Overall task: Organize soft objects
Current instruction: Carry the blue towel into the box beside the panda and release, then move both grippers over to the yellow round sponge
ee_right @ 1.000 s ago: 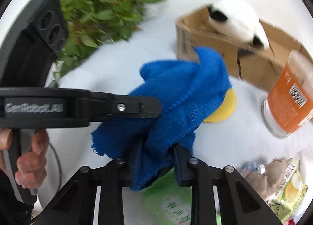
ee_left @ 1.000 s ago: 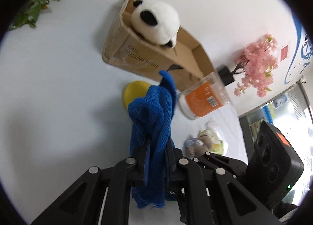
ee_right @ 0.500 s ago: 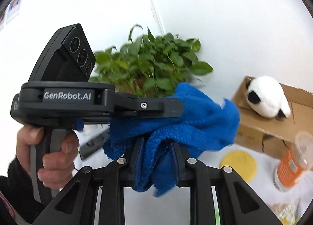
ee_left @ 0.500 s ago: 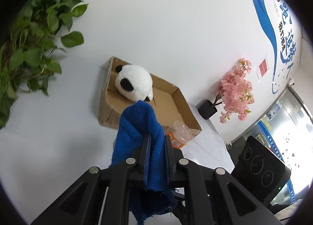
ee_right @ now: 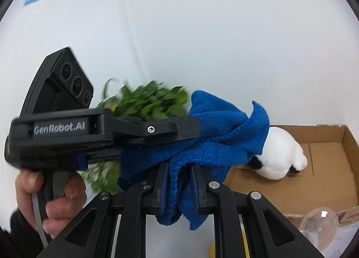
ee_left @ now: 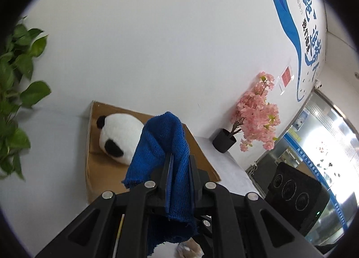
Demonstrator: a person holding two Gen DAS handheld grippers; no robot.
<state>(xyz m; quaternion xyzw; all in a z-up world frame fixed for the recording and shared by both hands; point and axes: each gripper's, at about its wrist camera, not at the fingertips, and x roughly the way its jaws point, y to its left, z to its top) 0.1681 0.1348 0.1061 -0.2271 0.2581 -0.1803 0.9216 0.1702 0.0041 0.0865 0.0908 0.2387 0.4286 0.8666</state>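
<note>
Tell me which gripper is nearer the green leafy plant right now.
Left. The left gripper crosses right in front of the green plant in the right wrist view. The right gripper, jaws closing on the blue towel, sits beyond it, farther from the plant.

Bright, even light; fisheye edges bend and darken, the plant [ee_right: 143, 103] smeared, perhaps motion blur.

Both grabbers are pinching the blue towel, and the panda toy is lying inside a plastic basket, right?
Nearly. Both the left gripper and the right gripper do pinch the blue towel, but the panda toy lies inside a cardboard box, not a plastic basket. The right wrist view shows it.
</note>
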